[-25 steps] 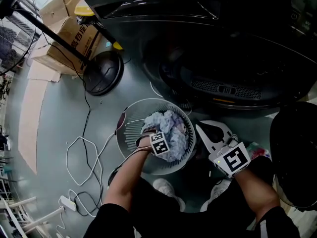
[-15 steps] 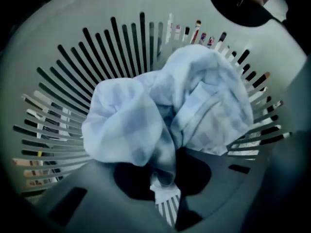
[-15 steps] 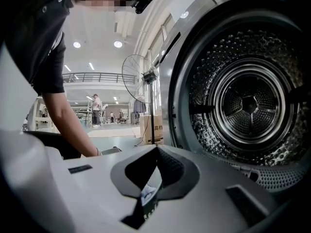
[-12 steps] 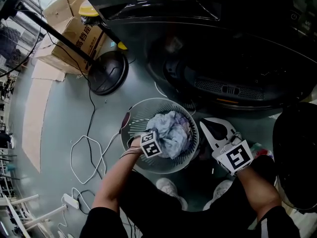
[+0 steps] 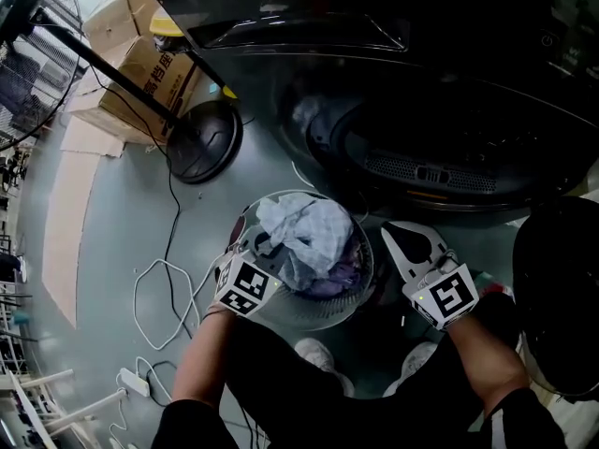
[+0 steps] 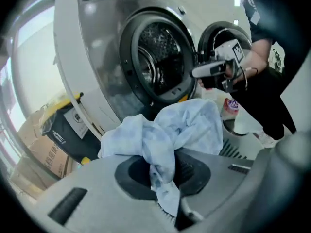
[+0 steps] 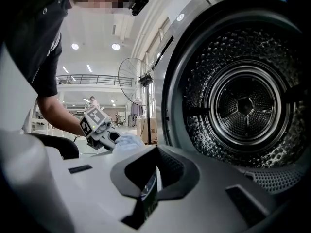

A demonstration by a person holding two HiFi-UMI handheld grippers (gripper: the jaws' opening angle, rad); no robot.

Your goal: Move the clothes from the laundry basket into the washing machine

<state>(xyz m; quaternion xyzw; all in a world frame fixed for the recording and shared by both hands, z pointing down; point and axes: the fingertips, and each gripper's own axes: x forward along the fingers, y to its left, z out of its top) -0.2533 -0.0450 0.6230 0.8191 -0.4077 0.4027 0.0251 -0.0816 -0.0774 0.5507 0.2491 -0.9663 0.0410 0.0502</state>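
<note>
Step in hand: pick-up done, carry begun; one garment is out of the laundry basket (image 5: 318, 320) and not yet in the washing machine (image 5: 421, 129).
Left gripper (image 6: 163, 178): jaws have just been closing and are now clenched on a fold of a pale blue cloth (image 6: 184, 127), which bunches up over them.
Cloth position: held above the basket, over its middle. I cannot tell whether its lower end touches the pile.
Left in basket: at least a purple garment (image 5: 342, 274), under the raised cloth.
Right gripper (image 7: 149, 181): jaws together, nothing between them. It is just beside the basket on its right, pointing at the drum (image 7: 245, 106).
Machine: just beyond the basket, door (image 5: 562, 288) open. No clothes show in the drum from the right gripper view.
Next move (judgement): swing the cloth from over the basket forward into the drum mouth, deep enough that no end trails out, then release.
Risk (judgement): a loose end could catch the basket rim or drag a second garment along.
</note>
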